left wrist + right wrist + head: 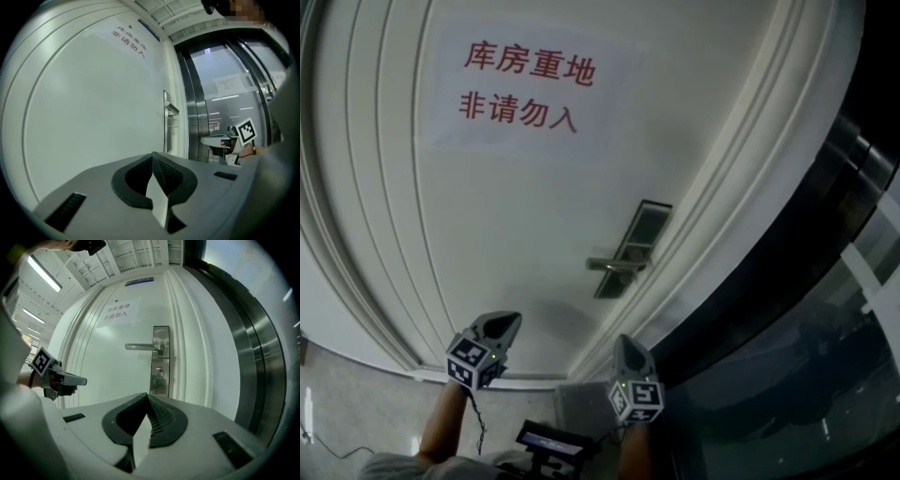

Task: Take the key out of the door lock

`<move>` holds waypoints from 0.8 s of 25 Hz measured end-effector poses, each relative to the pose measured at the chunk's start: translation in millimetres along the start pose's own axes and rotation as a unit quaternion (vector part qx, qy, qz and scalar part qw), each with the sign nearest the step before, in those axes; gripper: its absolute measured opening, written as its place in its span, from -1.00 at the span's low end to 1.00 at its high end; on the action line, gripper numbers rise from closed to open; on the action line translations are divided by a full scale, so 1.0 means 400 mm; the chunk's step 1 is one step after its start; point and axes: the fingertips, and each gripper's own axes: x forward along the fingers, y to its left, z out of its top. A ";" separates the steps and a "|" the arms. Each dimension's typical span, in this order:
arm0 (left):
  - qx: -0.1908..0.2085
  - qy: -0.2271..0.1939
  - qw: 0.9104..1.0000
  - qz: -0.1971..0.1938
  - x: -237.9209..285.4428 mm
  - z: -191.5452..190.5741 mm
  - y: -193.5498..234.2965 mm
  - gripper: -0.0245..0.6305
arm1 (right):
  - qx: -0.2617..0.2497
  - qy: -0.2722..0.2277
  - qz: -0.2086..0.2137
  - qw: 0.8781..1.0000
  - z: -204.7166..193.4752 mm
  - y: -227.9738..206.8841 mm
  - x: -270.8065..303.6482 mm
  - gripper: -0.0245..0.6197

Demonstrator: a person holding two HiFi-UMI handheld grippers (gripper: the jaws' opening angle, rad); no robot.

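Note:
A white door (516,206) fills the head view, with a steel lock plate (630,248) and lever handle (609,265) on its right side. In the right gripper view the lock plate (161,359) stands straight ahead, and a small key (160,371) sits in the keyhole below the handle (143,347). My right gripper (147,397) is shut and empty, some way short of the lock. My left gripper (152,155) is also shut and empty, facing the bare door panel to the left of the lock plate (167,122). Both grippers, left (508,322) and right (623,342), hang low before the door.
A paper sign (525,84) with red characters is stuck high on the door. A dark metal and glass frame (253,357) runs along the door's right side. A black device (548,441) is at the person's waist. My left gripper (65,379) shows left of the lock.

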 end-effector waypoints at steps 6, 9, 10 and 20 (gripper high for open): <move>-0.001 0.000 1.000 0.011 0.033 0.011 0.022 -0.91 | -0.003 -0.001 0.012 1.000 0.004 -0.028 0.053 -0.89; 0.000 0.001 1.000 0.016 0.042 0.013 0.032 -0.91 | -0.027 -0.008 0.015 0.999 0.017 -0.036 0.074 -0.89; 0.000 0.002 1.000 0.017 0.046 0.013 0.034 -0.91 | -0.038 -0.012 0.013 0.999 0.029 -0.038 0.080 -0.89; -0.007 0.003 1.000 0.030 0.057 0.017 0.051 -0.91 | -0.151 -0.016 -0.009 0.988 0.100 -0.061 0.140 -0.89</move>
